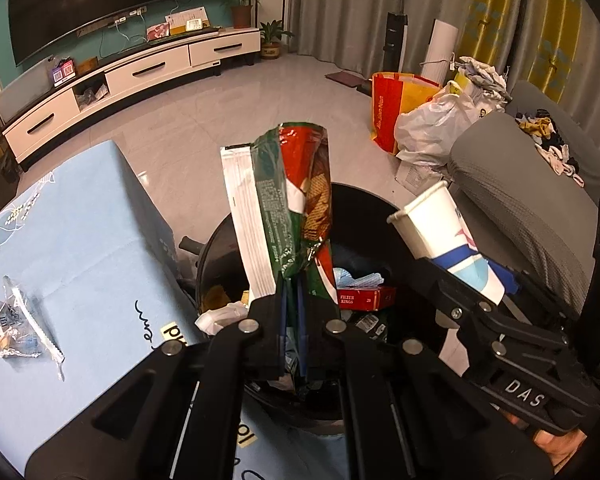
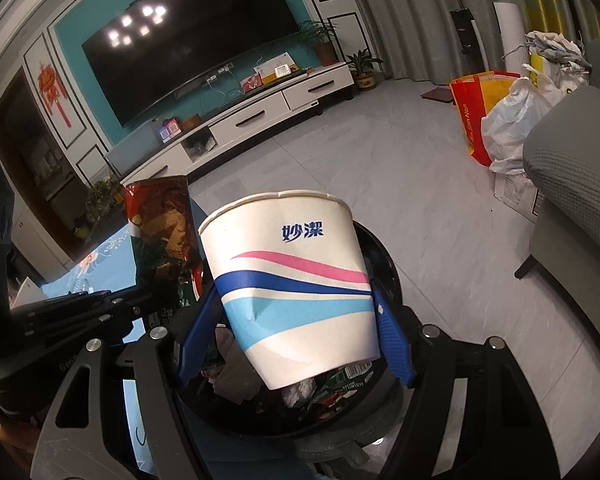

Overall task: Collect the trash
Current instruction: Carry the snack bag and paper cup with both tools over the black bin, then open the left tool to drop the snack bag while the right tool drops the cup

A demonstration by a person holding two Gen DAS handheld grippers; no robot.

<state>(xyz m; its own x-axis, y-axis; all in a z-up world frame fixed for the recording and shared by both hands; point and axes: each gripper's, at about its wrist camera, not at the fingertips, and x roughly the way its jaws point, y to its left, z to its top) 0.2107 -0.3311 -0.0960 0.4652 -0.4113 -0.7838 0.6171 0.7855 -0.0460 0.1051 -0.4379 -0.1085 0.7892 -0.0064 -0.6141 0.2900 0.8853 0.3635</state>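
Observation:
My left gripper (image 1: pixel 294 300) is shut on a green and red snack wrapper (image 1: pixel 296 200) and holds it upright over a black trash bin (image 1: pixel 364 204). My right gripper (image 2: pixel 296 312) is shut on a white paper cup (image 2: pixel 292 280) with pink and blue stripes, also over the bin (image 2: pixel 384 256). The cup (image 1: pixel 444 236) and right gripper (image 1: pixel 484 280) show in the left wrist view; the wrapper (image 2: pixel 162 224) shows in the right wrist view. The bin holds several pieces of trash, including a red carton (image 1: pixel 366 298).
A table with a light blue cloth (image 1: pixel 80 248) stands left of the bin, with a clear crumpled wrapper (image 1: pixel 12 324) on it. A grey sofa (image 1: pixel 528 200) is at the right. Bags (image 1: pixel 420 120) sit on the floor beyond. A TV cabinet (image 1: pixel 140 72) lines the far wall.

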